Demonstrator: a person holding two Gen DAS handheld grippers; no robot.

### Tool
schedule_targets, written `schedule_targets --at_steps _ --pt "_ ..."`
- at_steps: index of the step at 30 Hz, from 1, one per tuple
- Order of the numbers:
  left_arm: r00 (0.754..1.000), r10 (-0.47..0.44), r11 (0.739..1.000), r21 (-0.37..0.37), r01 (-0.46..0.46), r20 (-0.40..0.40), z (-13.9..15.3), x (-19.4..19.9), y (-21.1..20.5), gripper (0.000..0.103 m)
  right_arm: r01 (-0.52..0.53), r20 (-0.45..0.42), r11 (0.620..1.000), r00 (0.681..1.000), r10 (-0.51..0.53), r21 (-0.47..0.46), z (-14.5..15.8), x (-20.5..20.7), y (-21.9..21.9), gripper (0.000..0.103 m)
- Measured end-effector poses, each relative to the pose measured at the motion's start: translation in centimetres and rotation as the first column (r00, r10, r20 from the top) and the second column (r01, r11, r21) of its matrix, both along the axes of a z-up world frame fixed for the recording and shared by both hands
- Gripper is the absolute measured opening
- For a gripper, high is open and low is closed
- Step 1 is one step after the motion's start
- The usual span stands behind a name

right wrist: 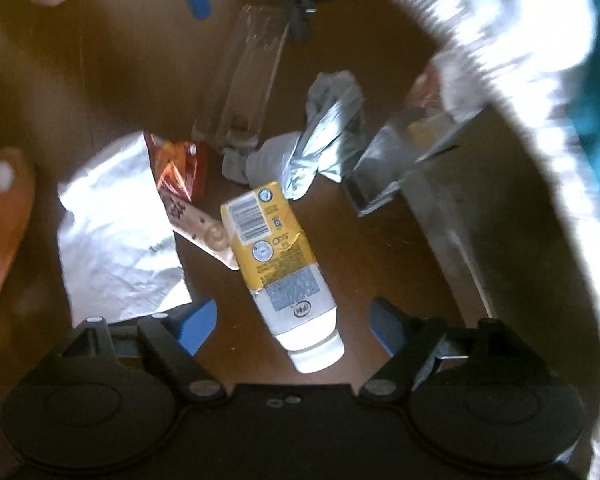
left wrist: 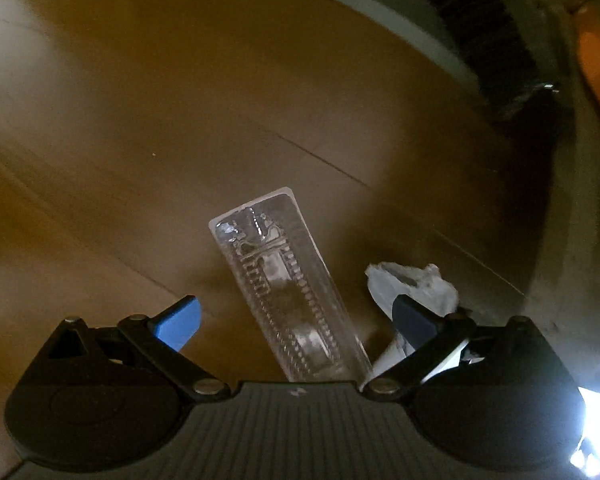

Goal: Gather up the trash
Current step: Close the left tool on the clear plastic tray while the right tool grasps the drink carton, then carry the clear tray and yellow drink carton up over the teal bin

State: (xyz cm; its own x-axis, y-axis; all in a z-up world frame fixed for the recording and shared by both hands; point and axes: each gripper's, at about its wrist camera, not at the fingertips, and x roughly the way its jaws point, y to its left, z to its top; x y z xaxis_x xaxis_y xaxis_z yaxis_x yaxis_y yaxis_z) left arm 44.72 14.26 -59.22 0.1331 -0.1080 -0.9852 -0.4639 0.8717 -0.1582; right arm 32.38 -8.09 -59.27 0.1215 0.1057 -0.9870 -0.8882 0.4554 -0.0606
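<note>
The right gripper (right wrist: pixel 292 326) points down at a brown floor (right wrist: pixel 112 60), its blue fingers (right wrist: pixel 196 326) spread wide and touching nothing. Between them, lower down, lies a yellow and white tube (right wrist: pixel 280 268), cap nearest the camera. Left of the tube lie a crumpled white paper (right wrist: pixel 116 236) and, just beyond it, an orange wrapper (right wrist: pixel 180 168). Past the tube's far end is a crushed silver foil (right wrist: pixel 328 132), with a clear tray (right wrist: pixel 248 88) to its left. A white bag rim (right wrist: pixel 520 92) curves down the right side.

The left gripper (left wrist: pixel 296 322) also points down, its fingers (left wrist: pixel 180 322) wide apart and holding nothing. The clear tray (left wrist: pixel 284 288) lies on the floor (left wrist: pixel 180 100) in the gap between them. A white wad (left wrist: pixel 416 284) sits just beside the right-hand finger; whether they touch is unclear.
</note>
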Motion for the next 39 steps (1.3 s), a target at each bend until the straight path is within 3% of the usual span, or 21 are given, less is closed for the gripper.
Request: schedule_targets --at_steps 9,12,14,19,22,30,39 --pt "0.999 -0.013 1.000 0.021 0.014 -0.050 -3.9 1.0 -1.0 0.100 -0.100 -0.005 0.995 0.995 0.100 -0.026 -3.6 0.3 0.9 0.076" --pt "0.998 -0.020 1.000 0.015 0.021 -0.054 -4.3 0.8 -1.2 0.083 -0.088 -0.011 0.996 0.996 0.088 -0.029 -4.0 0.5 1.0 0.063" --pt "0.997 -0.032 0.999 0.018 0.034 -0.067 -4.5 0.7 -1.4 0.065 -0.075 -0.011 0.997 0.997 0.075 -0.026 -3.9 0.6 1.0 0.059" --pt "0.998 -0.039 0.999 0.034 0.041 -0.053 -4.0 -0.1 -1.7 0.053 -0.045 0.017 0.998 0.999 0.046 -0.039 -3.6 0.2 1.0 0.056" --pt "0.998 -0.052 0.998 0.024 0.054 -0.047 -3.3 -1.0 -1.1 0.045 0.046 -0.018 0.998 0.999 -0.046 -0.040 -2.8 0.0 0.9 0.055" --pt "0.995 -0.093 0.995 0.026 0.094 -0.031 -0.5 -4.4 0.5 0.042 0.242 -0.081 0.969 0.966 -0.245 -0.046 1.0 -1.7 -0.1 0.054" --pt "0.982 -0.184 0.982 0.060 0.181 0.049 8.7 -8.5 1.0 0.042 0.384 -0.055 0.922 0.923 -0.381 0.050 11.7 -3.8 -1.0 0.054"
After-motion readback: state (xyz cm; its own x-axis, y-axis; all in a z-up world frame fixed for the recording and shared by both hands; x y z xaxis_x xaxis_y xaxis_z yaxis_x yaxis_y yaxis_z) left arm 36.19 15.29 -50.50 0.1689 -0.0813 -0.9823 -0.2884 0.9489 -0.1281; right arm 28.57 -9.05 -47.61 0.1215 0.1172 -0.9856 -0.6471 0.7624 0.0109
